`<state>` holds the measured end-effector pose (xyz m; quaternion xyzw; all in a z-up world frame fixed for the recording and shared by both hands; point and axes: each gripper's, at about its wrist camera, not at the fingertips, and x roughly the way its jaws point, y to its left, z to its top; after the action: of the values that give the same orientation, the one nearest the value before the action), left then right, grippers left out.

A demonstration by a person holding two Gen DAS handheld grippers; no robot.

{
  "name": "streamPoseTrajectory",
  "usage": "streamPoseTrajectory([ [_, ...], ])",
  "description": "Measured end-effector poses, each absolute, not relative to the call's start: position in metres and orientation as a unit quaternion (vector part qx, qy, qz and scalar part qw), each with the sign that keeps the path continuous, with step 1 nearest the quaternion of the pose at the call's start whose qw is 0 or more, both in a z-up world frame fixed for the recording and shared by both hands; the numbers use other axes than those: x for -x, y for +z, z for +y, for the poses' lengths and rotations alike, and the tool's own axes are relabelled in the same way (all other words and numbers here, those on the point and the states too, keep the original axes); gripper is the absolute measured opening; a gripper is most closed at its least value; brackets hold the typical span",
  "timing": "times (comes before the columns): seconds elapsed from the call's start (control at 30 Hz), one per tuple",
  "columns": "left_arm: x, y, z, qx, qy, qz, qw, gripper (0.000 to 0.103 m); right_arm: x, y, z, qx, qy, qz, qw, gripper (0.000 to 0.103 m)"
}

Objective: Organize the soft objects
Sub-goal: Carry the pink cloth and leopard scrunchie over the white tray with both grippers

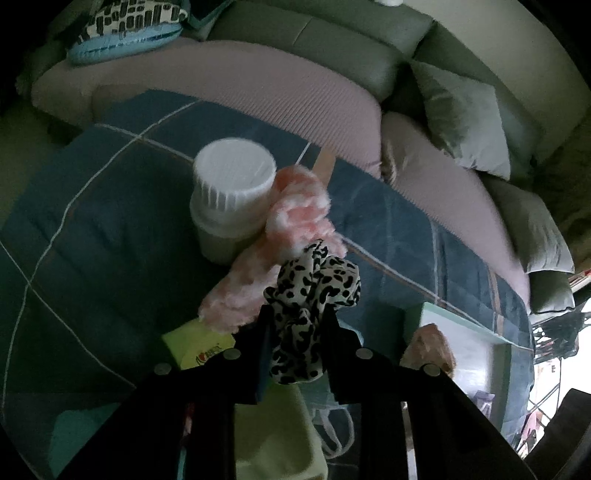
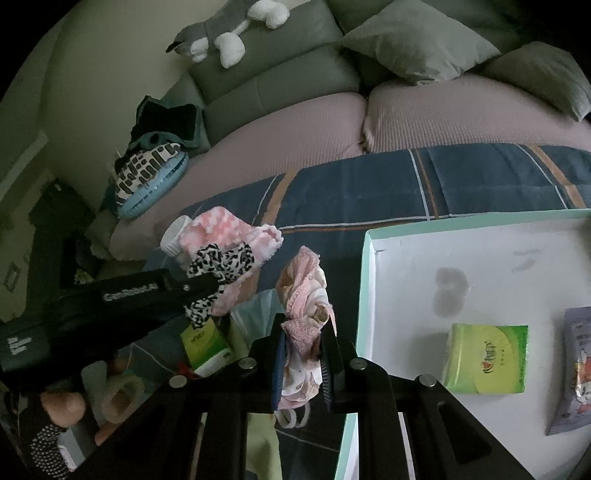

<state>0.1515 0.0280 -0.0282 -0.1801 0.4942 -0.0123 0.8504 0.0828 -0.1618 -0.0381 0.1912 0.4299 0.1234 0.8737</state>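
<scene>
My left gripper is shut on a black-and-white leopard-print scrunchie, lifted off the blue quilt. Just behind it a fluffy pink-and-white sock leans against a white lidded jar. In the right wrist view my right gripper is shut on a pink lace scrunchie, held just left of a white tray with a teal rim. The left gripper with its leopard scrunchie shows there too, to the left.
The tray holds a green tissue pack and a snack packet. Another green tissue pack lies below the sock. A sofa with grey cushions, a plush dog and a patterned pillow rings the quilt.
</scene>
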Motion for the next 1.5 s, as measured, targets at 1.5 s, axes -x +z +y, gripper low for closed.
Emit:
streamPoseTrajectory([
  [1.5, -0.105, 0.056, -0.122, 0.063, -0.187, 0.401, 0.894, 0.026, 0.023, 0.044, -0.395, -0.272, -0.151, 0.274, 0.910, 0.018],
])
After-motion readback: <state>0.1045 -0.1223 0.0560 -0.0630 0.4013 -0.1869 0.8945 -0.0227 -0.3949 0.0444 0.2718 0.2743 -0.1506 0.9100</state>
